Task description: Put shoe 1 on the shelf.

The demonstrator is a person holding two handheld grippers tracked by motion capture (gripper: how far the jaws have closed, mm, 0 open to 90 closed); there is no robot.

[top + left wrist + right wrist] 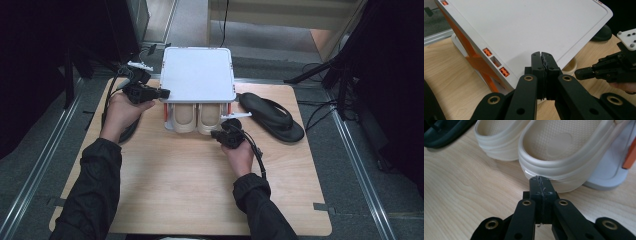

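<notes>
Right tool [541, 180]: jaws pressed together, nothing between them, tips low over the desk [461, 195] and just in front of the heel rim of a beige clog [564, 150]. Contact between tips and rim cannot be told. A second beige clog [496, 140] lies beside the first, on its far side from the rack's foot.

High view: both clogs sit side by side under the white lid of a rack [198, 74] with orange sides, heels pointing toward the person. Right tool [227, 134] is at the heel of the right-hand clog [210, 119].

Left tool [542, 56]: jaws pressed together, empty, tips over the near corner of the white lid. In the high view it sits at the rack's left edge [161, 93].

A black sandal [272, 117] lies on the desk right of the rack, well apart from both tools.
</notes>
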